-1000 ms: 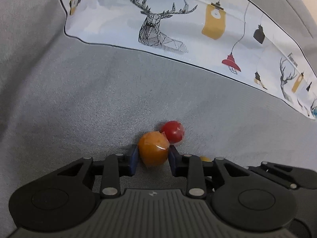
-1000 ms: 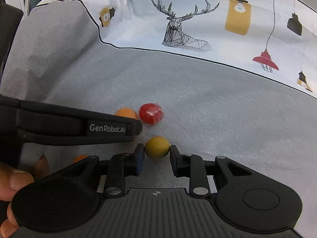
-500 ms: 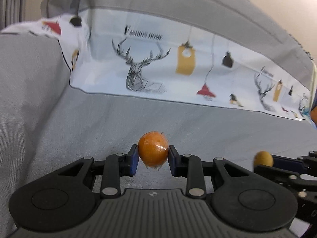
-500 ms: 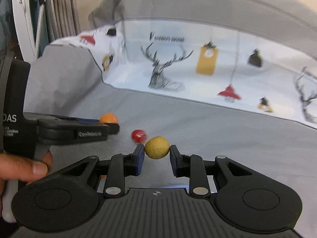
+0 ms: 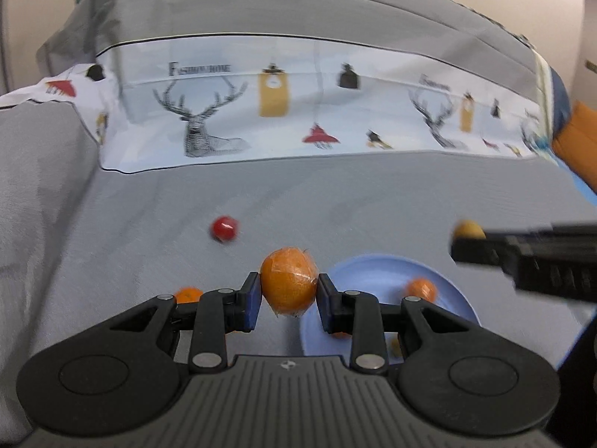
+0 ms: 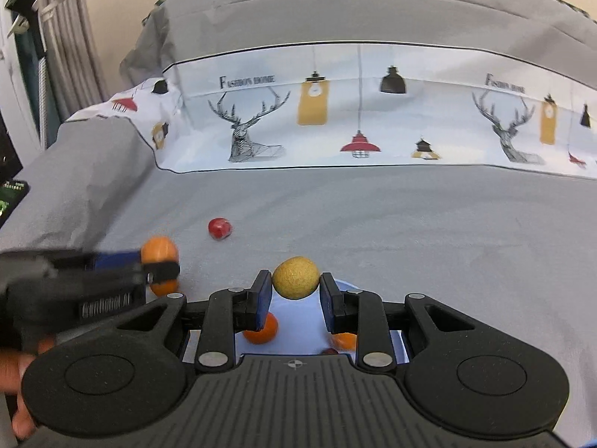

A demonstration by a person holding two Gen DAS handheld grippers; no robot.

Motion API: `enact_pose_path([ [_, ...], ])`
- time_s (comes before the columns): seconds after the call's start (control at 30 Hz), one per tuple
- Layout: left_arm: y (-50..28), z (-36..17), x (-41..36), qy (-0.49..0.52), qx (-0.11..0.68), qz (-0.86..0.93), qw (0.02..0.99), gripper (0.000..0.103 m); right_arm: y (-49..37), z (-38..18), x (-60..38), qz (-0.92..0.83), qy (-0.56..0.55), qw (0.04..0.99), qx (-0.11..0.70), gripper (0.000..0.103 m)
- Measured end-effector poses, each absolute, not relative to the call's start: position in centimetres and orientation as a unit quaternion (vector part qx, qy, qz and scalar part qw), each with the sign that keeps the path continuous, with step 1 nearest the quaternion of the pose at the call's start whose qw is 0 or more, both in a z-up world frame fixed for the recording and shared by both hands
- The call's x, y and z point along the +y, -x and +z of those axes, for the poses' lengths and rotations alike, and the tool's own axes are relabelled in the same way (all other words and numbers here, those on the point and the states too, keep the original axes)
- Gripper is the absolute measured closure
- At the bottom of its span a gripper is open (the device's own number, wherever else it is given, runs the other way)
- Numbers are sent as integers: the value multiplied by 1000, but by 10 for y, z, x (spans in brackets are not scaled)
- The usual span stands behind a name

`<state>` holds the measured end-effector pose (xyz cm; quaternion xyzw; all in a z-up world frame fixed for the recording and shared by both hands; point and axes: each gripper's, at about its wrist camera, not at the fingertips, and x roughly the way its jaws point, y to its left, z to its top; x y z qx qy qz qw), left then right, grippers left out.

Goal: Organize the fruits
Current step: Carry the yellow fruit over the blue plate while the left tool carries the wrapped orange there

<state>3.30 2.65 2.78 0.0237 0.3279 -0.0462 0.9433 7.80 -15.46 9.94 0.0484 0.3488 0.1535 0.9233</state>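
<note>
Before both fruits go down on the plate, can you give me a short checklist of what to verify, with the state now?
1. Left gripper shut on the orange: ok.
2. Right gripper shut on the yellow fruit: ok.
3. Yellow fruit over the blue plate: ok.
4. Orange over the plate: not ok; it hangs beside the left rim.
5. Free space on the plate: cannot tell; the grippers hide much of it.
6. All fruits collected: not ok; the red fruit lies on the grey cloth.
</note>
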Motion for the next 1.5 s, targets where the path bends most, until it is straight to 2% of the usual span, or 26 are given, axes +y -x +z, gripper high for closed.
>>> enact_pose_path([
  [0.27,-21,18,5,-73,318,-72,943,68,-71,95,-162,147,-38,927,343,74],
  [0.67,-25,25,10,-41,302,-67,950,68,-72,93,-170,125,-45,934,332,74],
  [1.03,-36,10,2,-83,331,-42,939,68,-73,90,-162,127,-24,932,337,74],
  [1.2,-29,18,-15,-108,295,-58,947,68,-74,89,-165,116,-29,935,334,74],
  [1.5,-17,58,-41,-74,228,-96,966,68,-76,87,-178,70,-41,942,326,74],
])
